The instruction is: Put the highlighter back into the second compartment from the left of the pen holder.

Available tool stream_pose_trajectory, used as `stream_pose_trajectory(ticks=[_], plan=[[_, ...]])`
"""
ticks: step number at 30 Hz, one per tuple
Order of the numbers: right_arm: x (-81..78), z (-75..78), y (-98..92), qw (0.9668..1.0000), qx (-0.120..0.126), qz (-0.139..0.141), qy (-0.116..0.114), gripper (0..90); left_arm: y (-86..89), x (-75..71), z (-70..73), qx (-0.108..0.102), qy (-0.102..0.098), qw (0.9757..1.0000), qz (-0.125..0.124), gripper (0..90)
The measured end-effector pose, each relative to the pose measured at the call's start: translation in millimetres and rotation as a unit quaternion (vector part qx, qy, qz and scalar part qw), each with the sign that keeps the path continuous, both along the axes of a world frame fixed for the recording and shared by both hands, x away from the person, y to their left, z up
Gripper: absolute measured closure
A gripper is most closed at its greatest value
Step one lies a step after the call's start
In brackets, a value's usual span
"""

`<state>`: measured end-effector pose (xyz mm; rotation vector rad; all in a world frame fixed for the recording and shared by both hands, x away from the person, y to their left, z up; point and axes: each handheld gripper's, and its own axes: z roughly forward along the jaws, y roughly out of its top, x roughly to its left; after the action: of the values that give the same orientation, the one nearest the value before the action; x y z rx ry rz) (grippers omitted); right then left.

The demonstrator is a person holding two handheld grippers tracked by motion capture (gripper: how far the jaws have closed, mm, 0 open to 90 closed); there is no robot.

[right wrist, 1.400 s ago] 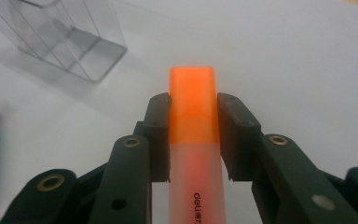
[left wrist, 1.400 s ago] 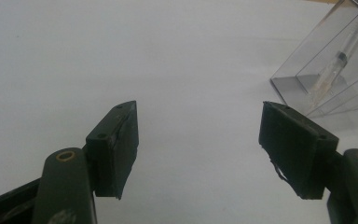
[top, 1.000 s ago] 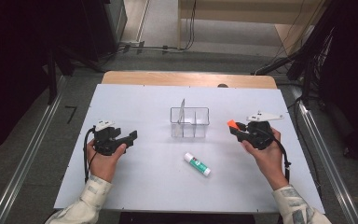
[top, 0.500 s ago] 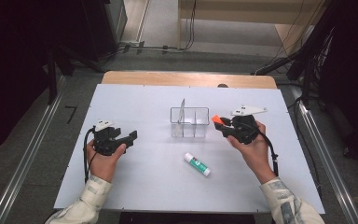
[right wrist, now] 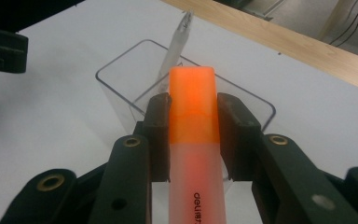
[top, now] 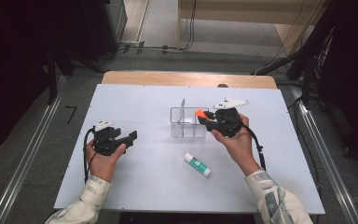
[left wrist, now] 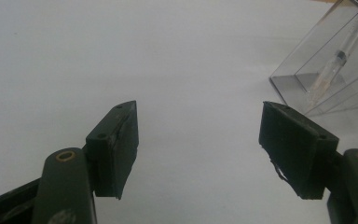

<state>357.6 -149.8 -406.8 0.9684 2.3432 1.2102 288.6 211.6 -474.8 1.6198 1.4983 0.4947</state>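
At two o'clock on the surface (top: 135, 100), your right tool (top: 204, 117) clamps the orange highlighter (right wrist: 192, 107) above the clear holder (top: 189, 122) for dropping in; your left tool (top: 129, 137) rests released.

Both grippers, the left gripper (top: 131, 136) and the right gripper (top: 204, 117), are black, each with a black cable and a pale plate on top. Their fingers (left wrist: 114, 147) are flat dark pads on arms with brass-ringed rivets. The person wears pale patterned sleeves (top: 89, 198).
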Motion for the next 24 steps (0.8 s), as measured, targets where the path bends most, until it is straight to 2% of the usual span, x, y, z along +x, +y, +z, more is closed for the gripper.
stream_pose_trajectory(ticks=[5, 24], plan=[[5.1, 4.1, 10.3, 1.0, 0.007, 0.004, -0.001, 65.1, -0.5, 0.1, -0.6, 0.001, 0.002, 1.0, -0.002, 28.9], [24.6, 11.1, 39.3, 1.0, 0.006, 0.004, 0.001, 65.1, 2.3, -1.1, -0.4, -0.002, 0.0, 1.0, 0.0, 28.9]])
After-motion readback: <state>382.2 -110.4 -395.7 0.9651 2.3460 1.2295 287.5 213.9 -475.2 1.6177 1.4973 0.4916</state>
